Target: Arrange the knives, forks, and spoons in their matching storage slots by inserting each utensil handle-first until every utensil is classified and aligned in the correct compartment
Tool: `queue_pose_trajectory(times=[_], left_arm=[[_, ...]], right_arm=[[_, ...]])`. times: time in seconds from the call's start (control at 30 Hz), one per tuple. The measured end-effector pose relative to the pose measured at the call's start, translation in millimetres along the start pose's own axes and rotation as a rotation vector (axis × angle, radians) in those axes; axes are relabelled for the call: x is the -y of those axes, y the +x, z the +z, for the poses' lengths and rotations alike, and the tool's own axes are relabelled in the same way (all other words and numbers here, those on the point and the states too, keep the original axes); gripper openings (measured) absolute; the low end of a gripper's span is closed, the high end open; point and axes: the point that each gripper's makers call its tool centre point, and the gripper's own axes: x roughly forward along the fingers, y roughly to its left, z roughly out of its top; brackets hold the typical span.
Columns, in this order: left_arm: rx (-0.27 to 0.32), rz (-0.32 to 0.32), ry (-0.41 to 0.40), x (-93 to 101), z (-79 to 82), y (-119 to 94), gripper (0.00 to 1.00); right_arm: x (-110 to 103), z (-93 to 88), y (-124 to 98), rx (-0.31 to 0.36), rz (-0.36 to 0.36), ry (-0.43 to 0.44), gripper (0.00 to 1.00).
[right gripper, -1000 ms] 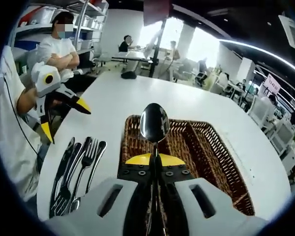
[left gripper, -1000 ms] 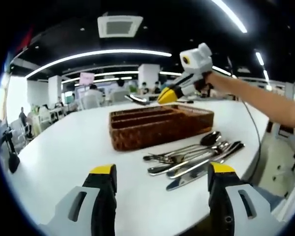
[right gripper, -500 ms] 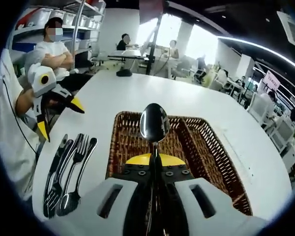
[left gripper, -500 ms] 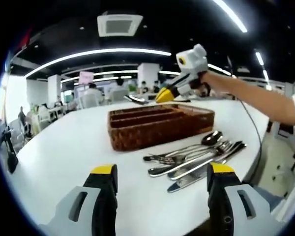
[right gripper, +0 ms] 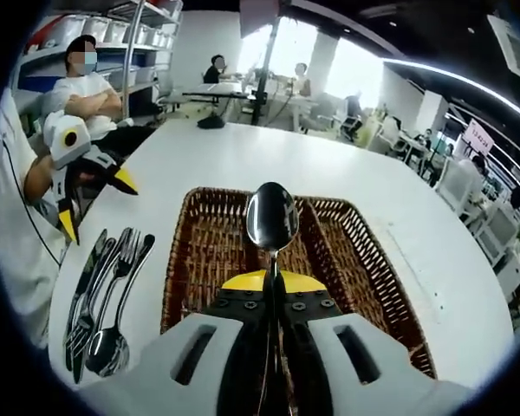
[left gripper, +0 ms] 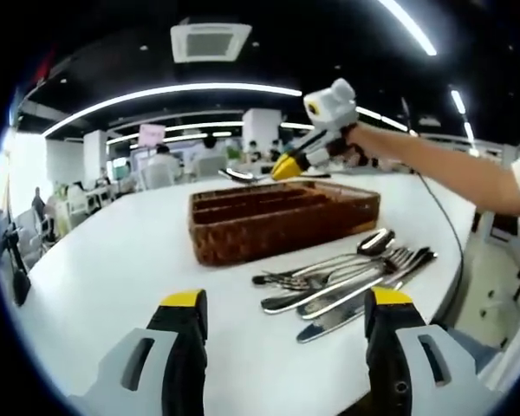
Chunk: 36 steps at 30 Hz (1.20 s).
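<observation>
The right gripper (right gripper: 273, 282) is clamped on a spoon (right gripper: 271, 218), bowl pointing forward, held above the wicker tray (right gripper: 364, 260). The left gripper (left gripper: 282, 303) hangs with jaws apart over the white table (left gripper: 113, 260), holding nothing. The remaining cutlery pile (left gripper: 347, 273) lies just beside the tray. The step in hand looks like placing this spoon; next it needs lowering into the right slot.

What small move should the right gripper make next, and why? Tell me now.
Probably lower the right gripper toward a slot: it is shut on the spoon, bowl pointing away, held above the wicker tray. Other cutlery lies beside the tray.
</observation>
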Motion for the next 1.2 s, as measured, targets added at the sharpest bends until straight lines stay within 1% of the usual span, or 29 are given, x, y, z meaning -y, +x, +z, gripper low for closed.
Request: queue_pose_trajectory(times=[0.23, 0.37, 0.57, 0.73, 0.9, 0.97, 1.07, 1.2], left_arm=[[-0.011, -0.001, 0.004, 0.0, -2.7, 3.3, 0.74], [-0.013, 0.002, 0.002, -3.1, -1.7, 4.7, 0.74], [-0.012, 0.003, -0.003, -5.9, -0.8, 7.2, 0.73], [-0.017, 0.002, 0.002, -6.8, -3.0, 10.1, 0.73], [-0.013, 0.003, -0.023, -12.4, -3.8, 12.6, 0.74], [-0.011, 0.005, -0.026, -13.4, -3.7, 12.5, 0.74], [-0.014, 0.007, -0.025, -14.8, -4.8, 13.1, 0.74], [-0.017, -0.002, -0.028, -15.6, -7.0, 14.1, 0.74]], right_arm=[[12.3, -2.8, 1.2, -0.013, -0.006, 0.001, 0.03], [17.6, -3.7, 2.7, -0.012, -0.006, 0.004, 0.03], [31.6, -6.5, 7.5, -0.022, -0.007, 0.006, 0.03], [36.4, -9.5, 11.8, -0.039, -0.003, 0.000, 0.03], [43.6, -6.6, 16.7, -0.027, -0.003, 0.007, 0.03], [46.8, -8.2, 19.7, -0.037, -0.006, 0.002, 0.03], [50.3, -9.4, 22.3, -0.035, -0.001, 0.009, 0.03], [54.1, -11.8, 25.0, -0.044, -0.001, 0.008, 0.03]])
